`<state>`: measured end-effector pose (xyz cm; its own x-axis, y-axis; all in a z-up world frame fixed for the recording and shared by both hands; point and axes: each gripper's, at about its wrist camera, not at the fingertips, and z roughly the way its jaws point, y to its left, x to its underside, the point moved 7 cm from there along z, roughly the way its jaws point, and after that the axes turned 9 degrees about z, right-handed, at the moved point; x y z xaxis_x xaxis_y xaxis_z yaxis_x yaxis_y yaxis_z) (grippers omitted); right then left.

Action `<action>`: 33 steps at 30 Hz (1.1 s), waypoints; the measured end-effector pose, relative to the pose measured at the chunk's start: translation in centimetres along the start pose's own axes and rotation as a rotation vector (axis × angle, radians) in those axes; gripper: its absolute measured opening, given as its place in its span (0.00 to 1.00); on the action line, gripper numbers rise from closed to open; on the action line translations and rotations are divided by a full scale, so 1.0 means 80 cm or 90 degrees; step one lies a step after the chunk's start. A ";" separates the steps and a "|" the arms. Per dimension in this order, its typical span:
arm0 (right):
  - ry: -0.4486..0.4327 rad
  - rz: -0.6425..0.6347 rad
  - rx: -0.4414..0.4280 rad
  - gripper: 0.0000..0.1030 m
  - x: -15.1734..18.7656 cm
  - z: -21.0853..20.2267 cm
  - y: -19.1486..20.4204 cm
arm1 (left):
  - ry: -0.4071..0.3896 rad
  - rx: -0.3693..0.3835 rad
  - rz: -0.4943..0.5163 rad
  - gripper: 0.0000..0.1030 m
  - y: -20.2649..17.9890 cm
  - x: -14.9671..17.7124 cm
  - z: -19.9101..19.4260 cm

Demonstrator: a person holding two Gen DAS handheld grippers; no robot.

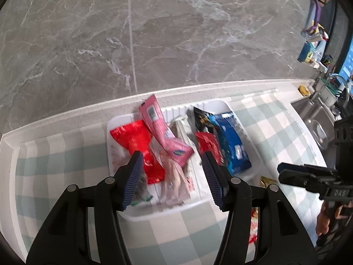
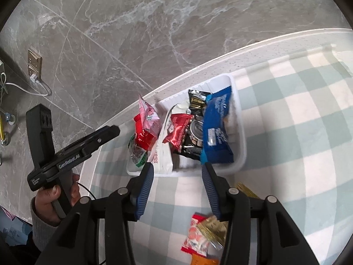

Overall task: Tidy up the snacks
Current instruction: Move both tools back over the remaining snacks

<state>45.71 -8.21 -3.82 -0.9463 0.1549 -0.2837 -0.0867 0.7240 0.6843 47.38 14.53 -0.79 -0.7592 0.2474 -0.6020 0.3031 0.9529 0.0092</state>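
A white tray (image 1: pixel 114 123) on the checked cloth holds several snack packets: a red one (image 1: pixel 134 139), a pink one (image 1: pixel 158 128), a blue one (image 1: pixel 229 141) and a black one (image 1: pixel 201 117). My left gripper (image 1: pixel 172 154) hovers open over the tray's near half, with no packet pinched. In the right wrist view the tray (image 2: pixel 241 132) lies just beyond my right gripper (image 2: pixel 177 165), which is open and empty over the cloth. Loose on the cloth near it are a red-and-white packet (image 2: pixel 196 238), a gold one (image 2: pixel 213 227) and an orange one (image 2: pixel 203 261).
A steel sink (image 1: pixel 313 119) with a tap (image 1: pixel 339 81) sits right of the cloth. The grey marble wall (image 1: pixel 176 33) rises behind the counter's raised white edge. A wall socket (image 2: pixel 34 64) with a white cable is at the far left. A hand (image 2: pixel 50 201) holds the left gripper.
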 end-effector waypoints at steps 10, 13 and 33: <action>-0.019 0.024 0.027 0.48 0.029 -0.035 -0.031 | 0.025 0.047 0.014 0.52 -0.054 0.060 -0.017; -0.020 0.033 0.033 0.48 0.042 -0.042 -0.039 | 0.040 0.061 0.020 0.52 -0.071 0.081 -0.015; -0.005 0.022 0.068 0.52 0.114 -0.058 -0.053 | 0.083 0.100 0.068 0.52 -0.147 0.153 -0.026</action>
<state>36.02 -12.98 -6.21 -0.9455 0.1857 -0.2675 -0.0205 0.7859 0.6180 33.30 6.71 -6.60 -0.7824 0.3761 -0.4963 0.4645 0.8834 -0.0628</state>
